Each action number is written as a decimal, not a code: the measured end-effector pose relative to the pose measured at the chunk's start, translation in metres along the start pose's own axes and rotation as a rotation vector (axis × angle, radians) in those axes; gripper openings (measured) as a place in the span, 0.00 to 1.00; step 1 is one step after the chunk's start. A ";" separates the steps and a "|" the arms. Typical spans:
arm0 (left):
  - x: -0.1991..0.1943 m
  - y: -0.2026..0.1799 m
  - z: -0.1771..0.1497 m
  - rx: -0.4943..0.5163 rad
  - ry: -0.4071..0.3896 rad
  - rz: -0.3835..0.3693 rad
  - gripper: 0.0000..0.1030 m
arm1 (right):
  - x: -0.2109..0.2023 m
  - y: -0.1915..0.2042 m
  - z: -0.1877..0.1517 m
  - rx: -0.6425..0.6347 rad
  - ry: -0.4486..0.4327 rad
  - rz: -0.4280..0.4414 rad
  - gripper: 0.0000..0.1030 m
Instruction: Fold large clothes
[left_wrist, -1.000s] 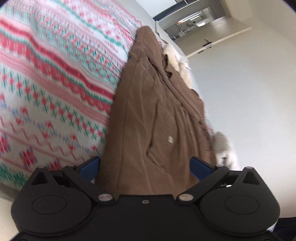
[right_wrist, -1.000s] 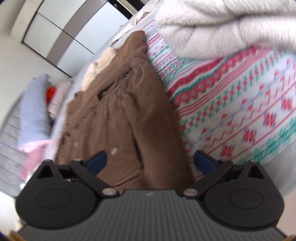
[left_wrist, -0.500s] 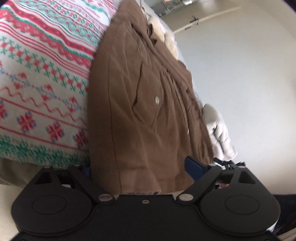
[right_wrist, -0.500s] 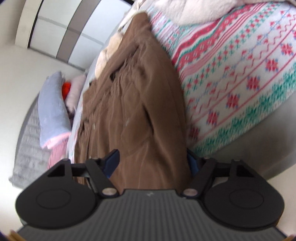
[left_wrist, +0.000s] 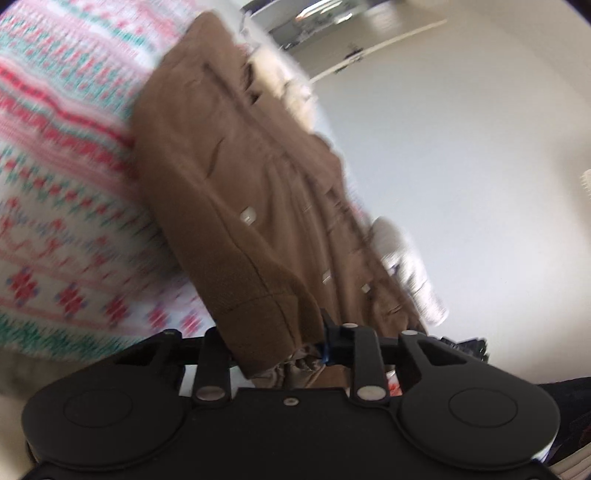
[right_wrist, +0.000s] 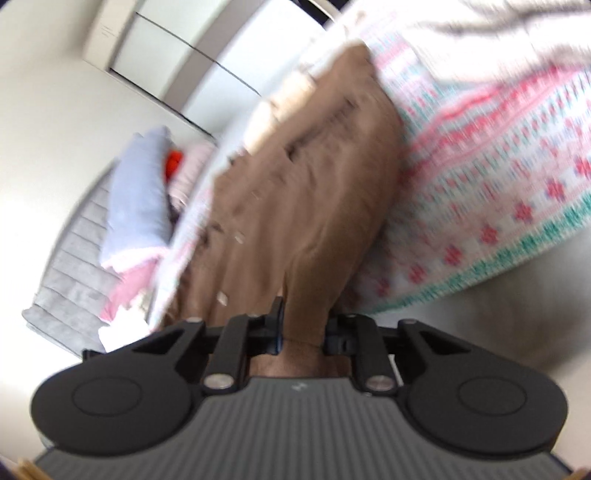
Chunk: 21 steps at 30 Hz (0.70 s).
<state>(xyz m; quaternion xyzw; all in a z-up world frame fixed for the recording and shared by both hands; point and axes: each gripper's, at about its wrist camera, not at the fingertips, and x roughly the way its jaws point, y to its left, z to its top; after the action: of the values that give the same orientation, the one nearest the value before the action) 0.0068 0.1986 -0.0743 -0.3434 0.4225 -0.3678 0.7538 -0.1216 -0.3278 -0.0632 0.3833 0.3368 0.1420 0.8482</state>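
A brown coat (left_wrist: 240, 177) with a cream fleece collar (left_wrist: 295, 92) lies lengthwise on a bed. Its near hem bunches up between the fingers of my left gripper (left_wrist: 275, 343). The jaws are closing, and the right finger (left_wrist: 332, 338) presses the cloth while the left one is hidden under it. In the right wrist view the same coat (right_wrist: 314, 192) runs away from me. My right gripper (right_wrist: 303, 332) is closing on another part of the hem, with a fold of brown cloth pinched between its fingers. Both views are blurred.
A bedspread with red and green patterns (left_wrist: 55, 184) (right_wrist: 498, 177) covers the bed beside the coat. A pale blue pillow (right_wrist: 140, 192), pink cloth (right_wrist: 129, 288) and a grey padded headboard (right_wrist: 70, 266) lie at the far left. A white fluffy cuff (left_wrist: 406, 266) hangs off the coat's right side.
Both pairs of jaws have closed from wide open onto the coat's near hem. The hem has risen off the bed edge and both views have shifted and tilted.
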 end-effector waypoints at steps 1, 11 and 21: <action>0.000 -0.003 0.003 0.010 -0.022 -0.014 0.25 | -0.001 0.004 0.002 -0.005 -0.027 0.020 0.15; 0.000 -0.043 0.041 0.064 -0.228 -0.106 0.22 | 0.001 0.040 0.048 -0.060 -0.234 0.177 0.14; 0.013 -0.073 0.129 0.122 -0.429 -0.147 0.22 | 0.011 0.046 0.121 -0.046 -0.389 0.186 0.14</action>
<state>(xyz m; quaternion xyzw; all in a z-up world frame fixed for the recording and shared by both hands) 0.1069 0.1783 0.0335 -0.3974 0.2037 -0.3649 0.8170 -0.0307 -0.3590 0.0242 0.4137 0.1265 0.1507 0.8889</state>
